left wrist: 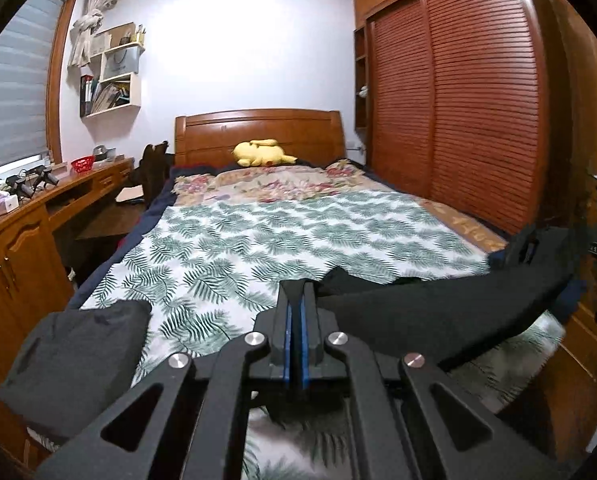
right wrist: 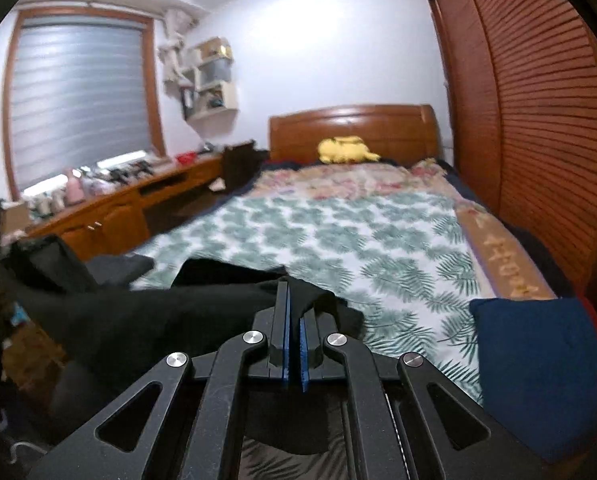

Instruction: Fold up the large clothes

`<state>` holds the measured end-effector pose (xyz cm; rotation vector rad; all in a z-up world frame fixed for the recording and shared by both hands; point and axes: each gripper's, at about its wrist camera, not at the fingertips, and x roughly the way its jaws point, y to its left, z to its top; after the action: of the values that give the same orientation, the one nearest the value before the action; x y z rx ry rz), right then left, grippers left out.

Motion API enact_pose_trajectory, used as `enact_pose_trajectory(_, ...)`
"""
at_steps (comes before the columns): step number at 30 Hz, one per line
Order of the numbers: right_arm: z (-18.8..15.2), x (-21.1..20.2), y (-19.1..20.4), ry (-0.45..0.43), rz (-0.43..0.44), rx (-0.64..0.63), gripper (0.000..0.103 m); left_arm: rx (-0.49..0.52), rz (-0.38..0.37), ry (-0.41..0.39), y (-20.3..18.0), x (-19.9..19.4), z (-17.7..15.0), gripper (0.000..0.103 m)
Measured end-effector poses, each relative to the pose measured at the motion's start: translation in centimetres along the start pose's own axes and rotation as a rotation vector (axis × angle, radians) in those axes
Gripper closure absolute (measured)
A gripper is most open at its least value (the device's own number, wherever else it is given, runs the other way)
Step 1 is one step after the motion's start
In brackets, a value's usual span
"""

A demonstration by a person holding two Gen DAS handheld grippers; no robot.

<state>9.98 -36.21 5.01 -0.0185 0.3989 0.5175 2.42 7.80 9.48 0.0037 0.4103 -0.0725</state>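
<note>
Black garment (left wrist: 438, 316) hangs stretched over the near end of the leaf-print sheet (left wrist: 258, 240), our left gripper (left wrist: 297, 292) and right gripper (right wrist: 294, 292) both clamped on it.

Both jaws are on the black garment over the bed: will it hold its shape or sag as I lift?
Likely floppy: the black garment stretches between the left gripper and right gripper and droops below them. Probably light, since it hangs from thin pinches. Loose ends may drag across the leaf-print sheet.
</note>
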Motion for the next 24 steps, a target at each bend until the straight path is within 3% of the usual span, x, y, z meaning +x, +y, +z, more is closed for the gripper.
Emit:
enact_pose_trajectory(6,1.3,10.1,-3.5,0.054,-0.086,-0.009,0.102,0.012,0.08,0.018,1.0,8.0,1.1,0.102)
enact_pose_trajectory(14,1.9,21.7,-6.4,0.125,-0.107,-0.016,0.102,-0.03,0.072,0.035,2.7,15.8,1.8,0.102)
enact_pose_trajectory(21,2.3,27.4,-6.7,0.162,-0.148,-0.036,0.102,-0.074,0.038,0.007,4.4,18.5,0.8,0.101)
enact_pose_trajectory(24,1.8,29.2,-6.6,0.202,-0.172,-0.033,0.102,-0.099,0.016,0.045,5.0,20.0,0.4,0.1)
